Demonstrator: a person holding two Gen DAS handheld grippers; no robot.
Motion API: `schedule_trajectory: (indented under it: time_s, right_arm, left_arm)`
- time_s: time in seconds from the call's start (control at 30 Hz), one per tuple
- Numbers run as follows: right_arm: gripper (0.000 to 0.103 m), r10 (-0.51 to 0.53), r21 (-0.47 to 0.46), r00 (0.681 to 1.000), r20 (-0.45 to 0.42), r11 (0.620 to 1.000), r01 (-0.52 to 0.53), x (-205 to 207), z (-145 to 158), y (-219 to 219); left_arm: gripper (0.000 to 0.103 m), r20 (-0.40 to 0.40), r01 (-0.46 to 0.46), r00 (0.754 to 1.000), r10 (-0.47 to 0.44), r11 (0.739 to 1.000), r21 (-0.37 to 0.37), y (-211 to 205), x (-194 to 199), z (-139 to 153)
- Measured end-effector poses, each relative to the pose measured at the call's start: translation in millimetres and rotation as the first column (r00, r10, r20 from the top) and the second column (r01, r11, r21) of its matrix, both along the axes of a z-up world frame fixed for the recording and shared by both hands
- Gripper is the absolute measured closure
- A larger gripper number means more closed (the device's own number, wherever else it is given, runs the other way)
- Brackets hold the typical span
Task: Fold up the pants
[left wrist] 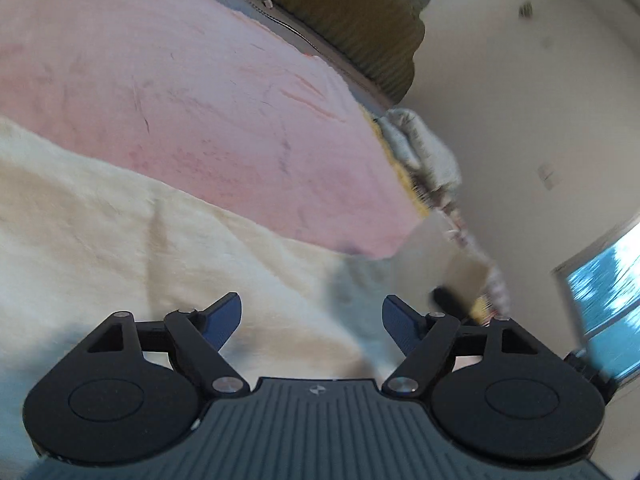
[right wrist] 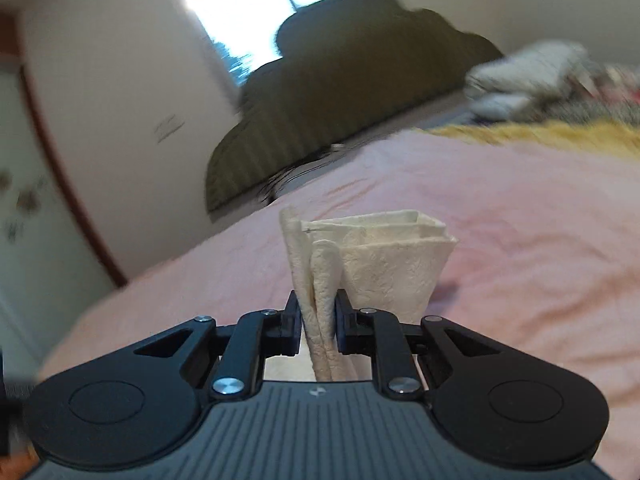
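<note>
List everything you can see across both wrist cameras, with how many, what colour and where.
pants: one, cream, layered edge pinched in the right gripper; a wide part spread under the left gripper
pink blanket: one, pink, covering the bed under the pants
olive cushion: one, dark olive, ribbed, at the bed's far end
yellow fringe: one strip, yellow, along the pink blanket's far edge
white bundle: one, off-white, blurred, beyond the fringe
window: one, bright, behind the cushion
left gripper: black with blue pads, open above the pants
right gripper: black, shut on the pants
</note>
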State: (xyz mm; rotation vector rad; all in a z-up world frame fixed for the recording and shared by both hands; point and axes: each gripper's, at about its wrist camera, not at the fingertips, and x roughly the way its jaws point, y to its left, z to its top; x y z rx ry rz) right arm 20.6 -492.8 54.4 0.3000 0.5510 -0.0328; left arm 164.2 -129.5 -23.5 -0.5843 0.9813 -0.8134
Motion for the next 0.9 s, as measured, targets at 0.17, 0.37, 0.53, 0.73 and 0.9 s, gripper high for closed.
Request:
schedule_trajectory:
  time_s: [0.17,0.37,0.53,0.73,0.9]
  right_arm:
    - [0.087,0.218,-0.114,0.972,-0.084,0.967,-0.226,10,-15,69]
    - [0.087,0.262,-0.131,0.962,-0.072,0.954,-0.269,3,-11,84]
    - [0.087,0.345,-0.230,0.935,-0.080,0.906,-0.354,-1,-4,107]
    - [0.087,0.467,-0.267,0.879,-0.097,0.838,-0.475,15,-5,146]
    - [0.087,0.596,-0.289,0.797,-0.095,0.750,-0.595,29,-11,187]
  left_arm:
    - [0.006,-0.183,-0.026,0.983,-0.016,0.973,-0.228,-15,18,-20]
    - [0.008,-0.320,-0.071,0.947,-0.005,0.972,-0.225,-40,39,-44]
    - [0.078,-0.279,-0.019,0.960,-0.018,0.991,-0.129,-39,43,-41]
    - [0.088,0.060,-0.065,0.997,0.055,0.982,0.175,-6,23,6]
    - [0.091,0.165,-0.179,0.978,0.132,0.931,0.317,33,14,17]
